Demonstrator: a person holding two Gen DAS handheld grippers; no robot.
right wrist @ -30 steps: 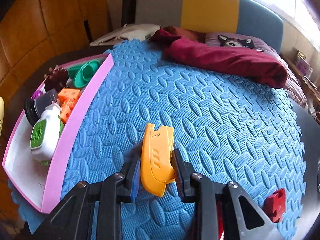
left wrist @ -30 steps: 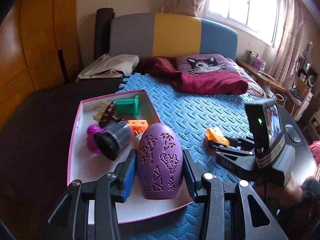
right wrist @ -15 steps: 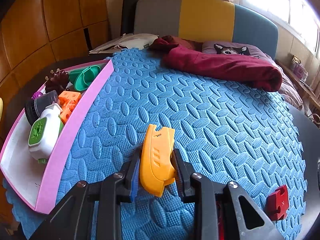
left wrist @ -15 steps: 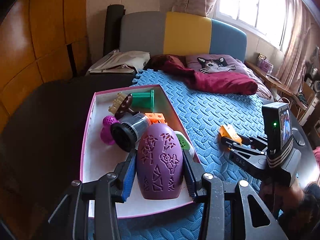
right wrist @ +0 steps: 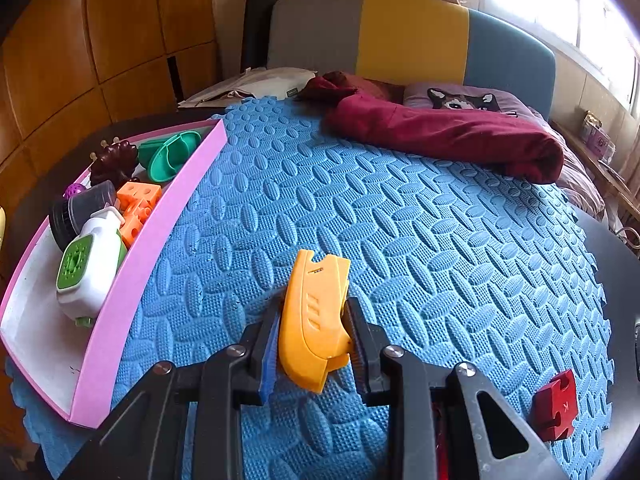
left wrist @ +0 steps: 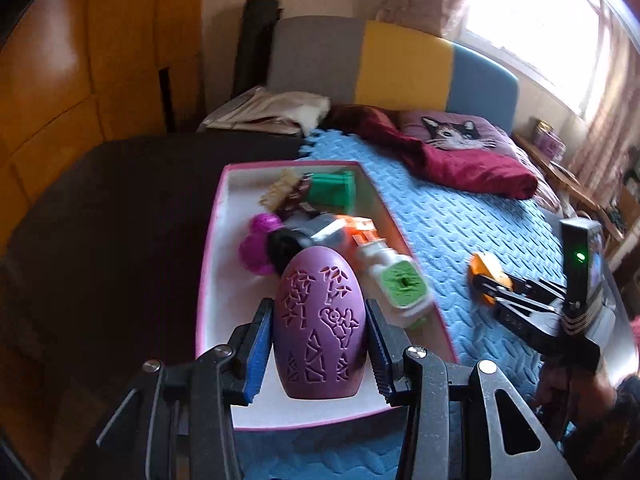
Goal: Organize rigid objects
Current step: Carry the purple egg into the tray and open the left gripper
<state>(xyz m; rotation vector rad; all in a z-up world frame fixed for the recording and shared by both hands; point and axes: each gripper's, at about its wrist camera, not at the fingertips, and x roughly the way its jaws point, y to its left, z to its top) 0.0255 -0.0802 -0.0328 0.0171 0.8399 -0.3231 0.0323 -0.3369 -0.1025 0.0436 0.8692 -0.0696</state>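
Right now the left gripper [left wrist: 319, 347] is clamped on the purple egg-shaped object [left wrist: 320, 325], which stands with its long axis running up the frame, narrow end pointing away from the camera toward the upper middle. It hangs over the bare near end of the pink-rimmed tray [left wrist: 208, 264], lower centre of the left wrist view; whether its base touches the tray floor cannot be told. Judging by that, setting it down there looks like the next move, since the white and green bottle [left wrist: 396, 280] crowds it at centre right. Meanwhile the right gripper [right wrist: 314, 344] pinches the orange plastic piece [right wrist: 314, 320] on the blue foam mat [right wrist: 440, 240]. Its long axis points up-frame, and the tray lies well to its left.
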